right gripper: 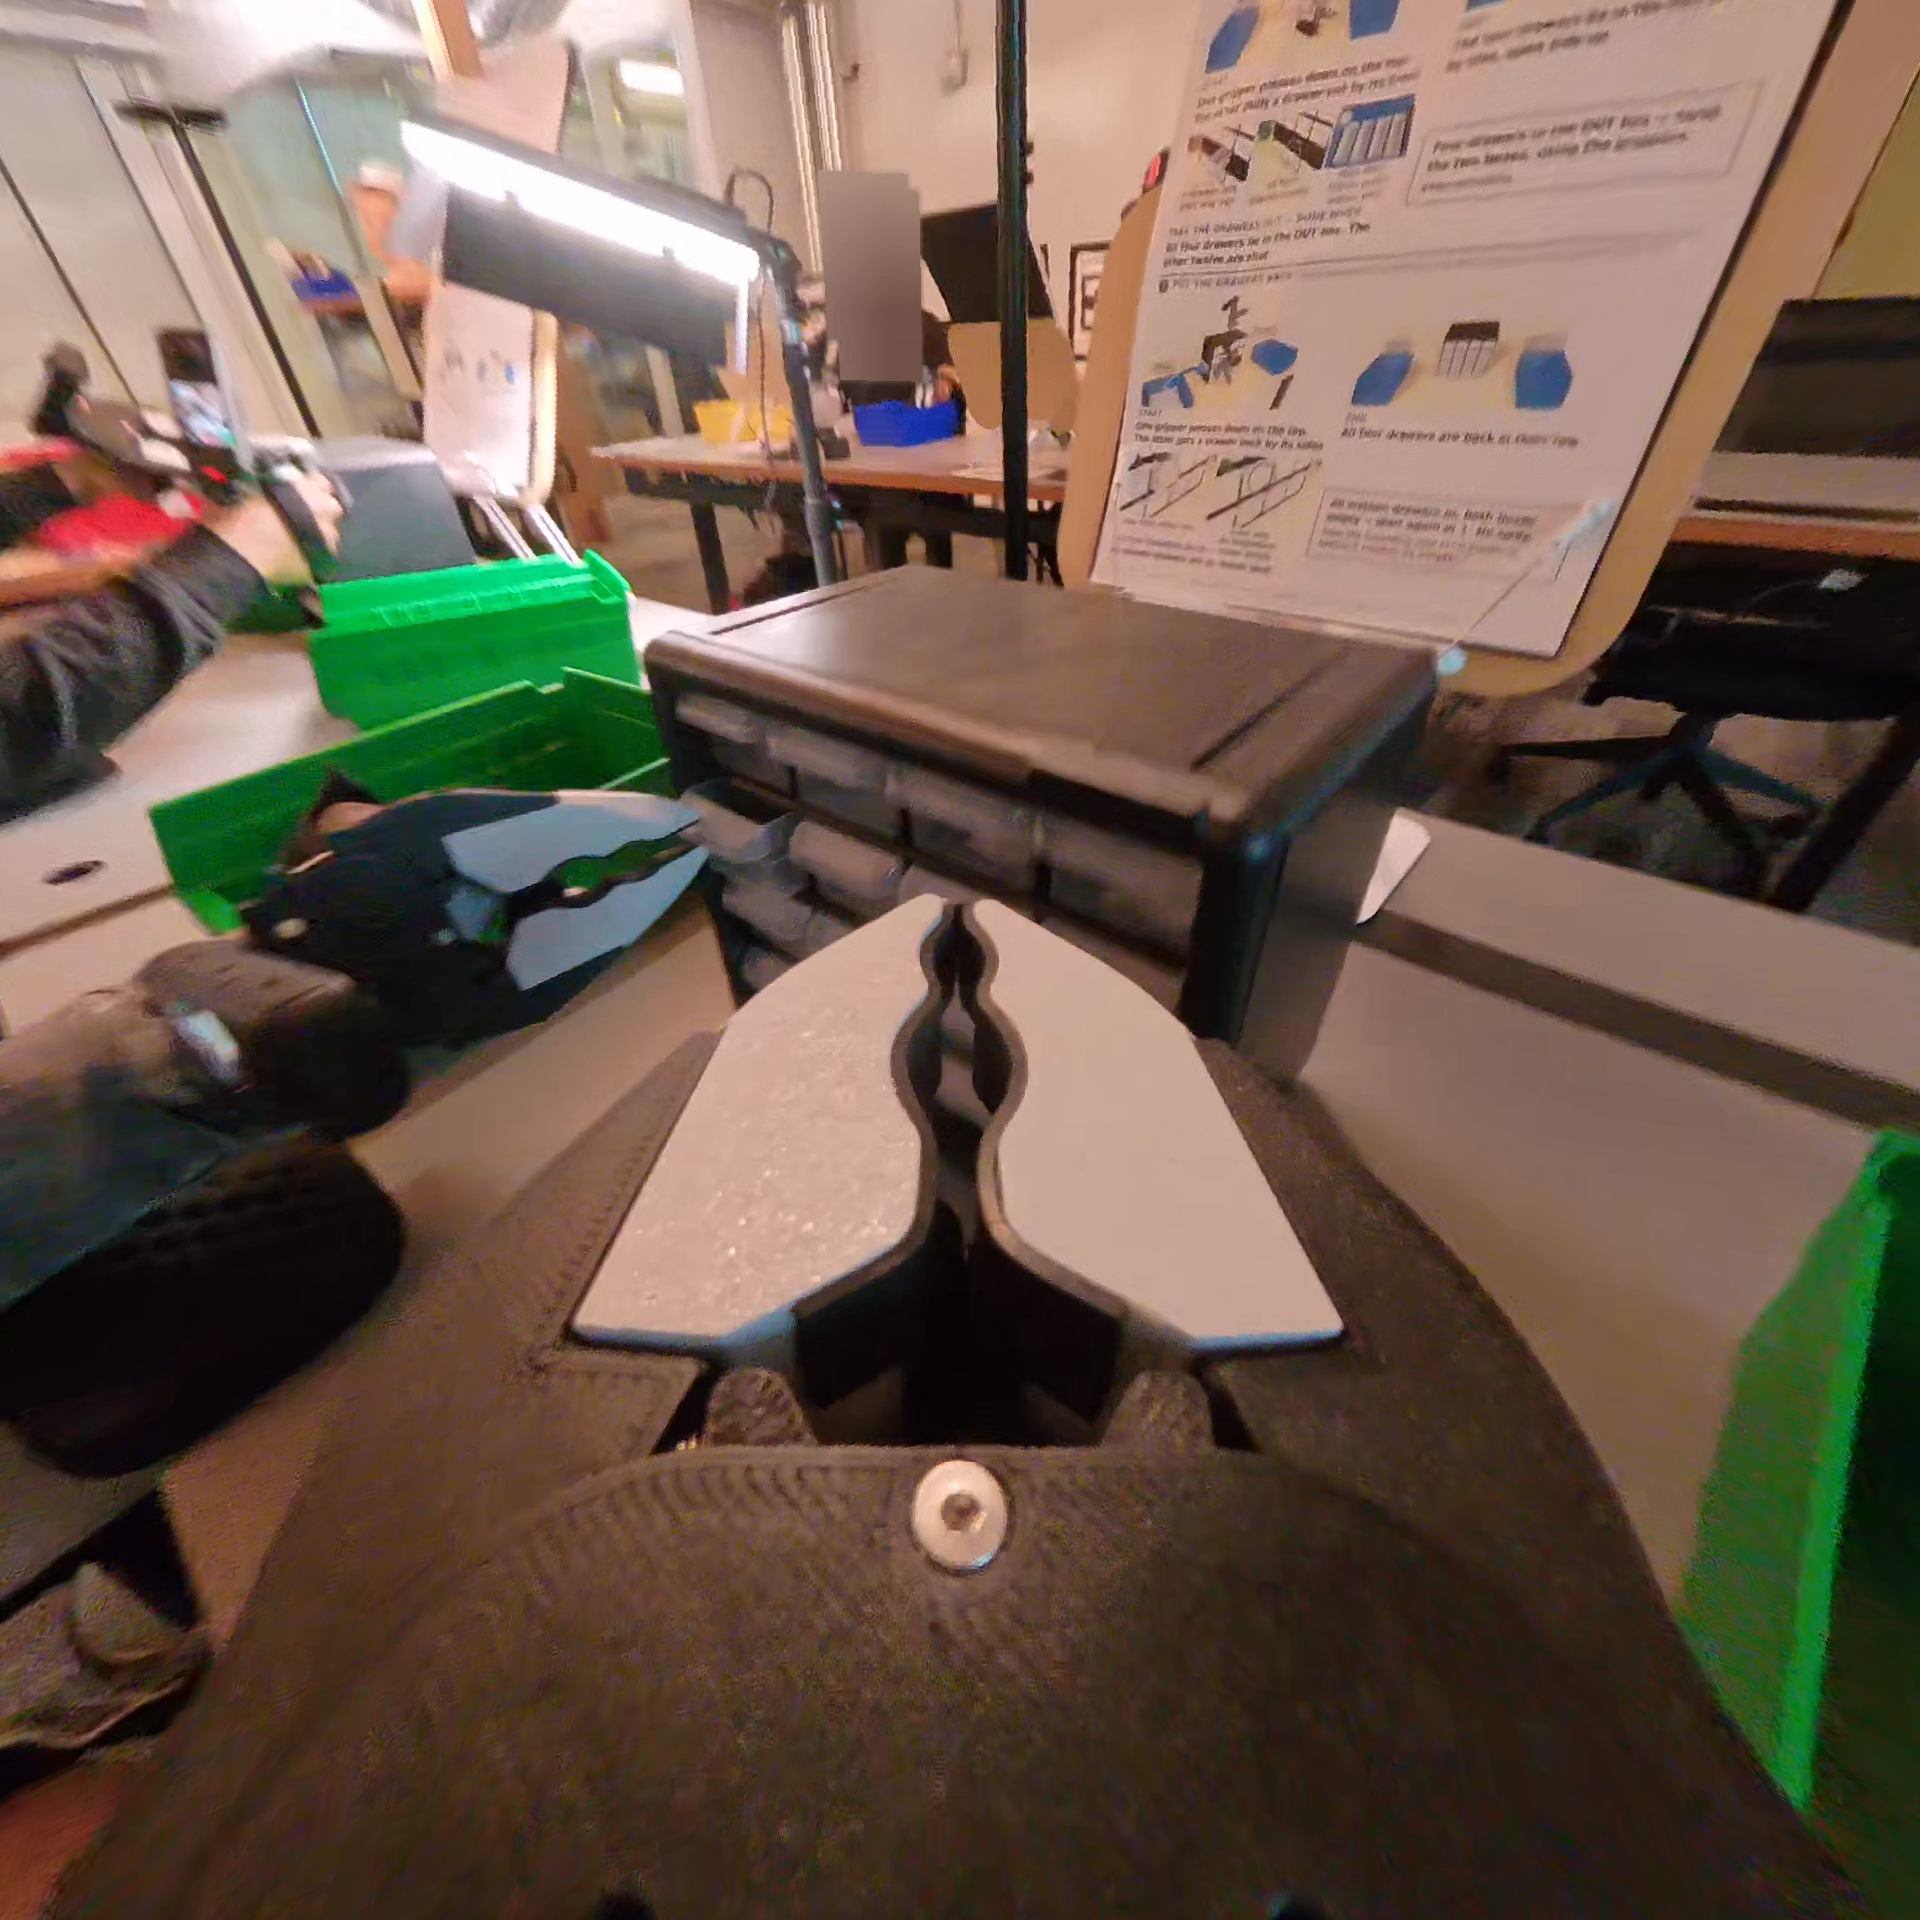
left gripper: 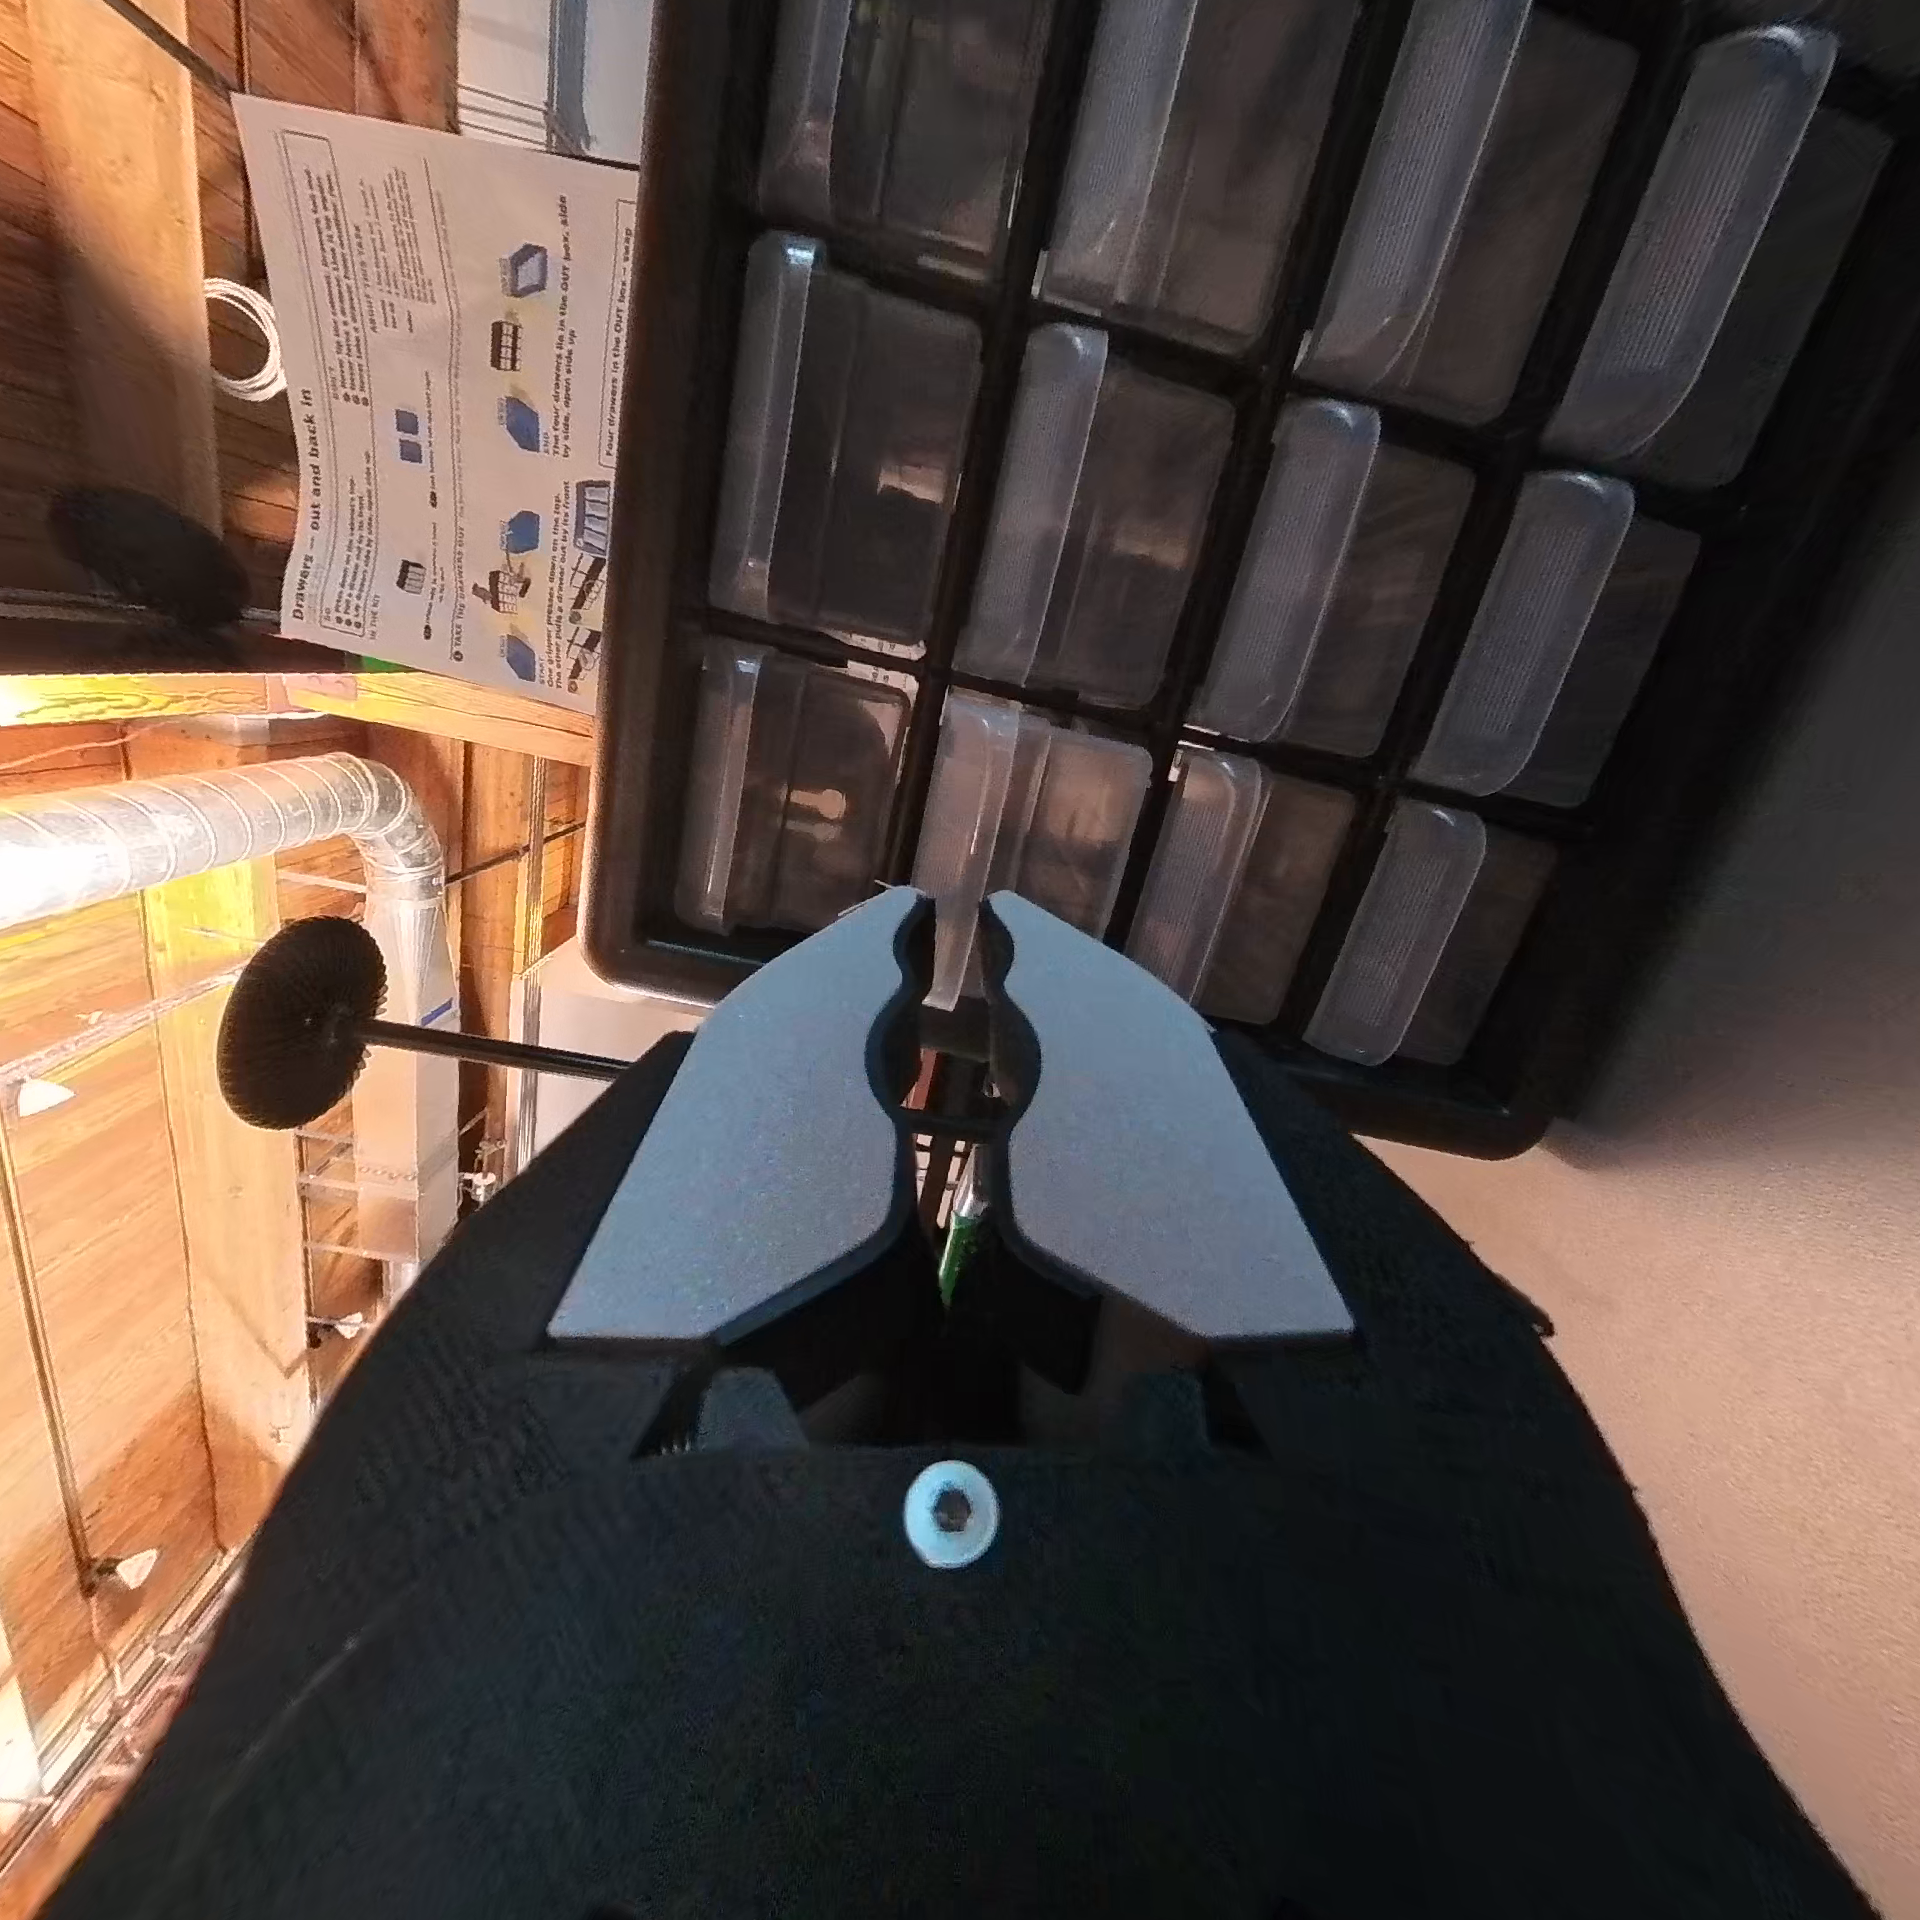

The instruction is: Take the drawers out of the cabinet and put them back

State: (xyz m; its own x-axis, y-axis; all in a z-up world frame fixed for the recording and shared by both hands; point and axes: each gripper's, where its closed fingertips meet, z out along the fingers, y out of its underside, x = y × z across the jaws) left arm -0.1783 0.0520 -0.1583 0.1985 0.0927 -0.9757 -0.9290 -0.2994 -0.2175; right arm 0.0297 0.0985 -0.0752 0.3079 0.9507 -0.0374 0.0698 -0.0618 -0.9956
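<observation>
A black cabinet (left gripper: pixel 623 644) holds rows of clear plastic drawers. In the left wrist view, which is turned on its side, my left gripper (left gripper: pixel 954 912) is shut on the clear handle lip of one drawer (left gripper: pixel 1039 821). In the right wrist view the cabinet (right gripper: pixel 1039 675) stands on a grey table, and the left gripper (right gripper: pixel 694 840) pinches the handle of the leftmost drawer (right gripper: pixel 740 831) in the second row from the top. My right gripper (right gripper: pixel 958 912) is shut and empty, held in front of the cabinet's lower drawers, apart from them.
Two green bins (right gripper: pixel 468 644) (right gripper: pixel 416 758) lie left of the cabinet and another green bin (right gripper: pixel 1808 1455) is at the right edge. An instruction sheet (right gripper: pixel 1403 312) stands on a board behind the cabinet. A person's dark sleeve (right gripper: pixel 156 1195) is at the left.
</observation>
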